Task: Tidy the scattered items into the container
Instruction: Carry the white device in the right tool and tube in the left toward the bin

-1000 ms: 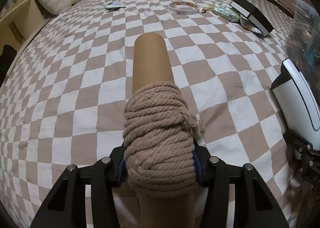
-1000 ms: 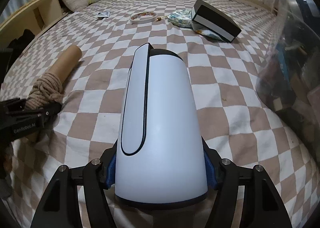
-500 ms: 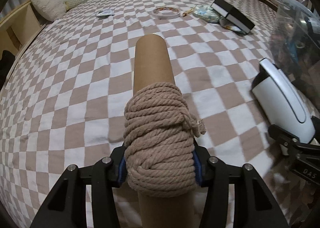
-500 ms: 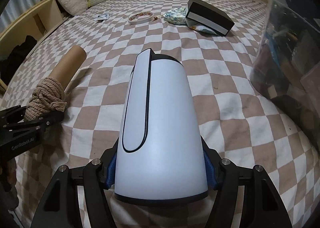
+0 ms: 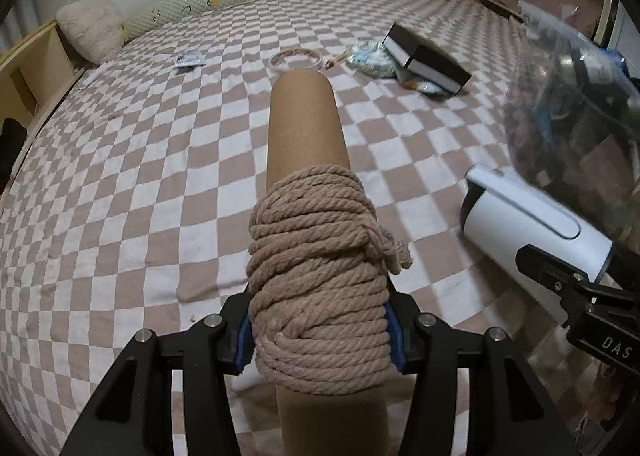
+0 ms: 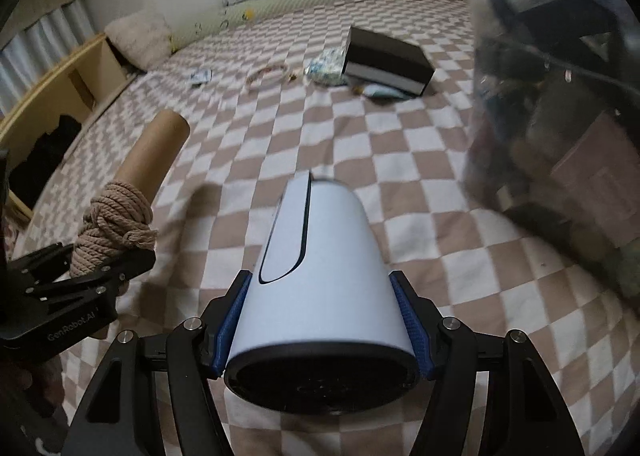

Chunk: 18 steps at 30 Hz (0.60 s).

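- The left gripper (image 5: 320, 332) is pinching the rope coil (image 5: 320, 276) wound round a cardboard tube (image 5: 306, 128). Its blue pads press on the thick bundle and not the bare tube, probably because the soft rope gives a firmer, non-slipping hold.
- The tube points straight ahead of the left gripper, clear of the bed (image 5: 120, 196), so it looks ready to go into the container end first.
- The right gripper (image 6: 324, 328) is clamped across the wide base of a white tapered device (image 6: 320, 256), whose narrow end points forward. Gripping the broad end likely keeps its weight close to the gripper.
- The clear container (image 6: 560, 96), already holding dark items, sits just ahead and to the right of the right gripper, blurred; its opening cannot be made out. In the left wrist view the container (image 5: 572, 116) lies far to the right, beyond the white device (image 5: 532, 228).
- Both loads are lifted off the bed and angled toward that side, which I judge to be the carrying step before dropping them in.
- Well ahead of both grippers, near the far end of the bed, remain a black box (image 5: 428, 56), a tape ring (image 5: 296, 58), a crumpled packet (image 5: 370, 58) and a small sachet (image 5: 190, 59), so much tidying is left.
- Risk: the long tube may catch the container wall.
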Tool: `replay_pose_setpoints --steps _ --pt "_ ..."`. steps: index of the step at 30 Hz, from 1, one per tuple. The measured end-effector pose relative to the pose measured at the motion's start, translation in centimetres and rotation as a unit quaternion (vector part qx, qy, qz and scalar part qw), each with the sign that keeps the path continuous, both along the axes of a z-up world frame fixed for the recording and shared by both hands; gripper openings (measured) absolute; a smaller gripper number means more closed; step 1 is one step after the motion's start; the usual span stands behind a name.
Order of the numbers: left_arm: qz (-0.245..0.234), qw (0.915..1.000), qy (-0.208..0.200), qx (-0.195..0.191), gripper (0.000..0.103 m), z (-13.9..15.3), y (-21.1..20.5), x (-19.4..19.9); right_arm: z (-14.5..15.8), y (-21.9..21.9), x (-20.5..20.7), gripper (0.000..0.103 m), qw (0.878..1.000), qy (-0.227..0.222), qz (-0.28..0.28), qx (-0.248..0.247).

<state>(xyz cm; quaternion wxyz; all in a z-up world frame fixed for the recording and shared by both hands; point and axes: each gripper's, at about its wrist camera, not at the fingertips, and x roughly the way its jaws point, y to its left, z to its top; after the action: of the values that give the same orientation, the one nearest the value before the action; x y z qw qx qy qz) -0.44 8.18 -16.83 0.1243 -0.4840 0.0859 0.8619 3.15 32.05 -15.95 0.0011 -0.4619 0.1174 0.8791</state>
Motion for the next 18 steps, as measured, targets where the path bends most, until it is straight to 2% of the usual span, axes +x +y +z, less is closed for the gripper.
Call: replay_pose_setpoints --steps 13,18 --pt "-0.018 0.9982 0.05 0.026 0.051 4.6 4.4 -1.6 5.2 4.4 1.4 0.066 0.998 0.059 -0.032 0.006" --pt "-0.03 0.9974 0.053 0.039 0.051 5.3 6.2 -2.5 4.6 5.9 1.1 0.066 0.998 0.045 -0.046 -0.014"
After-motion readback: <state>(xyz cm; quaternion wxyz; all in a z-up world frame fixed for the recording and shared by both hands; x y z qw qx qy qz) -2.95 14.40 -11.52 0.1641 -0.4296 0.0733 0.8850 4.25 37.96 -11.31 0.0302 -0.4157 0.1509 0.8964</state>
